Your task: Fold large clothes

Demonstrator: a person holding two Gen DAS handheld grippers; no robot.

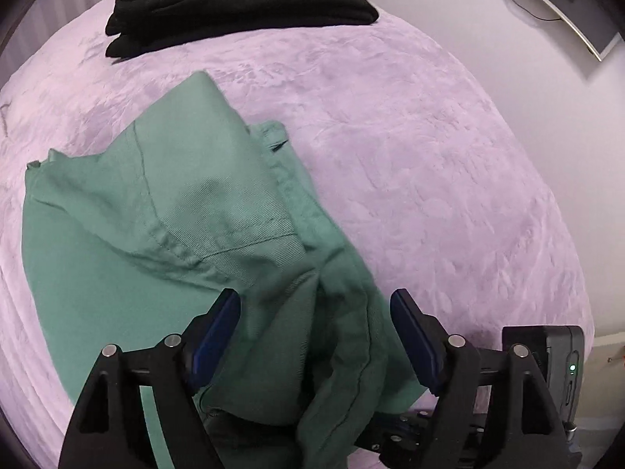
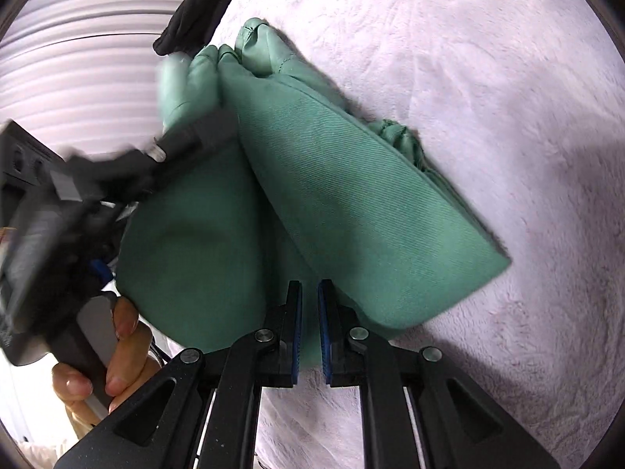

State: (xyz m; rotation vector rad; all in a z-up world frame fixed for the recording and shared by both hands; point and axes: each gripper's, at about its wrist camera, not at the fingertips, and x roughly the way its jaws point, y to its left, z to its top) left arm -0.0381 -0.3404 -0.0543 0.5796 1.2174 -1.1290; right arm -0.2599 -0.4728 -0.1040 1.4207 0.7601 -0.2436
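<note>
The green garment [image 1: 183,211] sits bunched on the lilac blanket [image 1: 410,148], partly doubled over itself, with a seam and a gathered band showing on top. In the left wrist view the left gripper [image 1: 314,306] has its fingers spread wide, one each side of a raised fold of cloth — the fabric runs down between them and under the camera, so its near end is cut off and I can't tell if either pad actually touches it. A folded black garment [image 1: 238,4] lies at the far end of the blanket, well apart from the green one.

From the right wrist view the right gripper [image 2: 309,297] has its fingers drawn to a narrow slit right at the edge of the green cloth. Whether any fabric is pinched in there is hard to say, since the gap looks dark and the cloth sits just behind it. The other gripper shows on the left of that view but badly blurred — only a hand [image 2: 105,355] on its handle is clear. The black garment is mostly cropped at the top.
</note>
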